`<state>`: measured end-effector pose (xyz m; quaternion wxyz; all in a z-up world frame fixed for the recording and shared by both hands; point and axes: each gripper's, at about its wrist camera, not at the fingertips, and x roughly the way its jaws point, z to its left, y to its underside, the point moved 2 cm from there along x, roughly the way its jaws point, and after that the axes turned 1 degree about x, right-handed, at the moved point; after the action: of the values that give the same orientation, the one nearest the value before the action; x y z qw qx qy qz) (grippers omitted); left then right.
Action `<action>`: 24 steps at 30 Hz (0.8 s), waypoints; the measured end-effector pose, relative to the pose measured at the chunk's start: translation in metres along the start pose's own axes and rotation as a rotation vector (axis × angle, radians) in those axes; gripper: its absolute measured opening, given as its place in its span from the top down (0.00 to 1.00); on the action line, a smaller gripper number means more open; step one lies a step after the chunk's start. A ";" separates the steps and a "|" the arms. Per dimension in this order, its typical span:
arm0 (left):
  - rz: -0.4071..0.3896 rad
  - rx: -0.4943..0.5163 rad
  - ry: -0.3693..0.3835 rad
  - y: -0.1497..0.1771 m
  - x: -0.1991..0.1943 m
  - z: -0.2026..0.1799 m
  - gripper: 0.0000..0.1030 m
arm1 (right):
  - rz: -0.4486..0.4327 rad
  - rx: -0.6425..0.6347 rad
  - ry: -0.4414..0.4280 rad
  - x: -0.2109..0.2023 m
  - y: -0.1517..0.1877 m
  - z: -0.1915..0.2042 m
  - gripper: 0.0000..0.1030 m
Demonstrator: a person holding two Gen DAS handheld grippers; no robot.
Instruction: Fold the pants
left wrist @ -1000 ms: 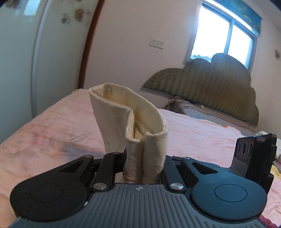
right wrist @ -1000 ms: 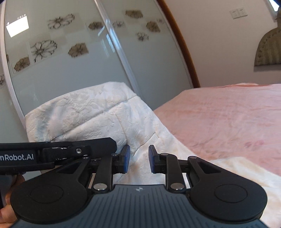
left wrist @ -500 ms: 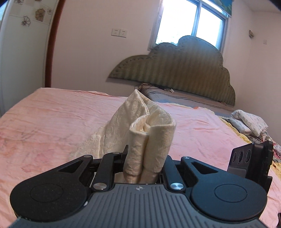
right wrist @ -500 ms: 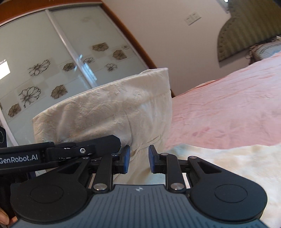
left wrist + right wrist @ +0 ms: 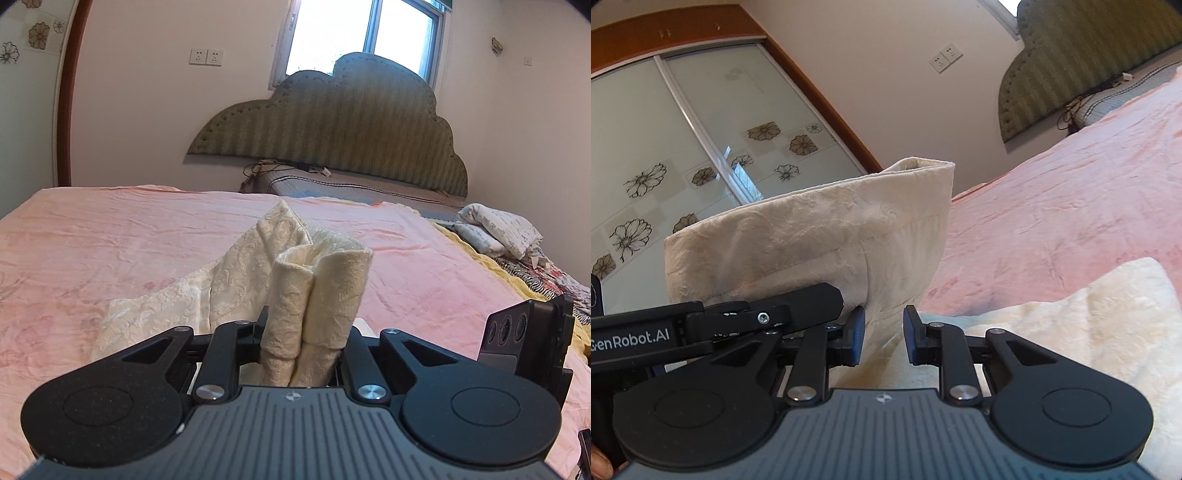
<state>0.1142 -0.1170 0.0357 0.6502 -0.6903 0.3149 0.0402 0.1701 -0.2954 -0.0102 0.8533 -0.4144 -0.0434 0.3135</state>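
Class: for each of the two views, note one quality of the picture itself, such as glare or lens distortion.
Left wrist view: the window is blown out white above the headboard. Right wrist view: the fisheye bends the wardrobe door frame into a curve and tilts the bed.

Both claws clamped on cream cloth, angled slightly downward

The left claw (image 5: 304, 354) has its jaws drawn in tight on a bunched fold of the pants (image 5: 317, 291), which stands up between them. The right claw (image 5: 882, 336) pinches a thinner layer of the same cloth between its blue pads (image 5: 856, 332). A fingertip (image 5: 600, 463) shows at the lower left edge of the right wrist view.
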 end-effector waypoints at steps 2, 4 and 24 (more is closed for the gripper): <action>0.009 0.002 0.006 0.002 0.003 -0.002 0.88 | -0.002 0.009 0.009 -0.002 0.001 -0.004 0.79; 0.017 0.005 0.011 0.003 0.006 -0.004 0.87 | -0.002 0.021 0.014 -0.004 0.002 -0.009 0.79; 0.037 0.018 0.014 0.005 0.014 -0.010 0.86 | -0.001 0.071 0.023 -0.011 0.008 -0.023 0.79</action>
<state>0.1195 -0.1319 0.0264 0.6531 -0.6789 0.3326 0.0444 0.1648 -0.3140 -0.0292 0.8681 -0.3875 -0.0228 0.3096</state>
